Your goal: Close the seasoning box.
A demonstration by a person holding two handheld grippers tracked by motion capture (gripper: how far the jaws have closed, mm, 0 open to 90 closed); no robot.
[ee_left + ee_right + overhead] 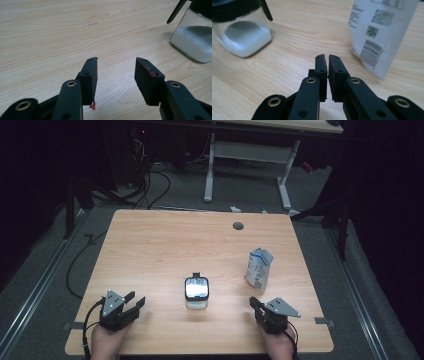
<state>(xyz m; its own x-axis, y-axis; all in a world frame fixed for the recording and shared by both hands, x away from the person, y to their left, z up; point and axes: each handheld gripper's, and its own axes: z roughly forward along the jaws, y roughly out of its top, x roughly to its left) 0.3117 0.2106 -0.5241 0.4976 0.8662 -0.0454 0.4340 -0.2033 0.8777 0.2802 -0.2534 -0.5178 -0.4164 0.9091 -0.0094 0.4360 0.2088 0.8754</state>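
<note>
Looking down from the high view: left hand-held gripper (134, 304) resting low on the near left part of the wooden worktop (150, 245), jaws parted with nothing between them; right hand-held gripper (255, 303) on the near right part, jaws nearly together and empty. Between the two, a little farther out, a square glass jar (196, 292) with a black lid, standing upright, well apart from both. Just beyond the right hand-held gripper and slightly to its outer side, a white pouch (259, 268) with blue print, standing upright, near but not touching.

Seen along the left hand-held gripper (116, 62): two black jaws held roughly halfway apart over bare wood, gripping nothing, red flecks on both pads. Ahead and to the right, the glass jar (193, 40), white powder inside, clear of the jaws.

Seen along the right hand-held gripper (326, 58): jaws almost closed, only a thin slit between the pads, nothing caught in it. Ahead to the left, the glass jar (243, 37); ahead to the right and closer, the white pouch (379, 32) with barcode and printed code facing the camera, apart from the jaws.
</note>
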